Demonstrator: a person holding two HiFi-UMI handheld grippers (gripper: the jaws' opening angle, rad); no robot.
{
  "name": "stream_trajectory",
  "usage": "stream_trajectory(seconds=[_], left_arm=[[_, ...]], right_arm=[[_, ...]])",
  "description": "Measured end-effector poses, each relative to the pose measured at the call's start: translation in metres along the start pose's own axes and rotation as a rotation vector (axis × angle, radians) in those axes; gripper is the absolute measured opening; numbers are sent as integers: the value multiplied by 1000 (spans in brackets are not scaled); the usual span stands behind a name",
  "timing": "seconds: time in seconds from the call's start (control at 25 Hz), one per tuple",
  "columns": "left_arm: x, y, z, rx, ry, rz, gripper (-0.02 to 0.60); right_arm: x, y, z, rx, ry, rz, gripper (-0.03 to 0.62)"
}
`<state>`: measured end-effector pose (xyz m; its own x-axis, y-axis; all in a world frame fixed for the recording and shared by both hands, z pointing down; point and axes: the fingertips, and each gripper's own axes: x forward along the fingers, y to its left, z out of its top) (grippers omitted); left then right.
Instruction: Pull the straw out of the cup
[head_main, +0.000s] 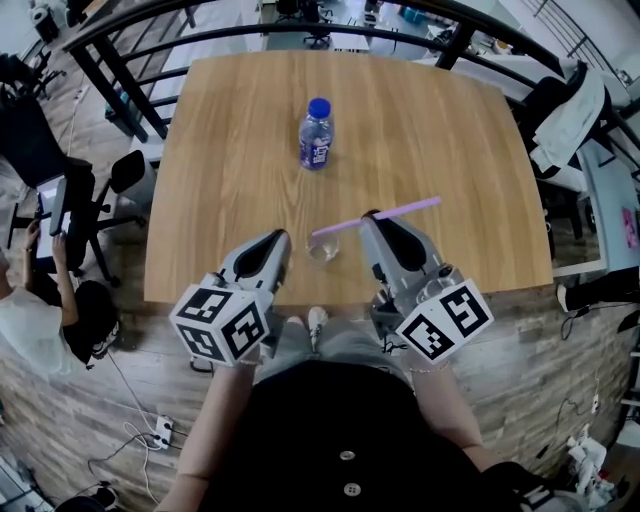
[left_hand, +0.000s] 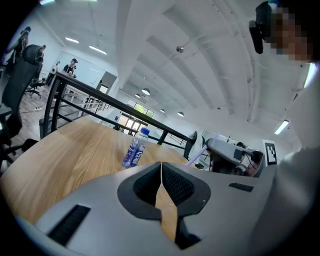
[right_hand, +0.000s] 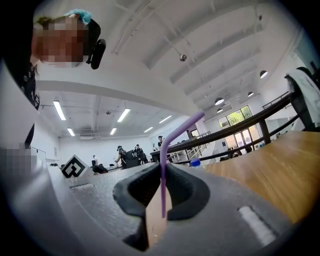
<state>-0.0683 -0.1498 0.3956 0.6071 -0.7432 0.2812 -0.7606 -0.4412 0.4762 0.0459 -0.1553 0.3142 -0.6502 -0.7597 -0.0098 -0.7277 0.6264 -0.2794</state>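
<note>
A small clear cup stands near the table's front edge, between my two grippers. The purple straw lies almost level above it, its left end over the cup's rim in the head view. My right gripper is shut on the straw near its middle. In the right gripper view the straw runs up between the pads and bends right at the top. My left gripper is just left of the cup, jaws shut with nothing in them. The left gripper view shows the straw and the right gripper off to the right.
A water bottle with a blue cap and purple label stands upright at the middle of the wooden table. Black railings run behind the table. A jacket hangs on a chair at the right; a person sits at the left.
</note>
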Motion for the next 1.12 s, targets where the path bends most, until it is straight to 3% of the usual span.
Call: stream_trajectory(seconds=[0.44,0.72,0.92,1.12], left_arm=[[-5,-19,41,69,-84,-72,21],[-16,-46,70,66,-182,-196,21],[-20,-53,79,127,-219,-220,21],[-20,-53,76,121,-244,-233,21]], right_arm=[[-2,17,51,-52,-145,37,31],[-4,22,79,-14,-221,63,31],[-6,31,89,-34,-273,81,31],[-9,32,92,-38,-315,92,31]])
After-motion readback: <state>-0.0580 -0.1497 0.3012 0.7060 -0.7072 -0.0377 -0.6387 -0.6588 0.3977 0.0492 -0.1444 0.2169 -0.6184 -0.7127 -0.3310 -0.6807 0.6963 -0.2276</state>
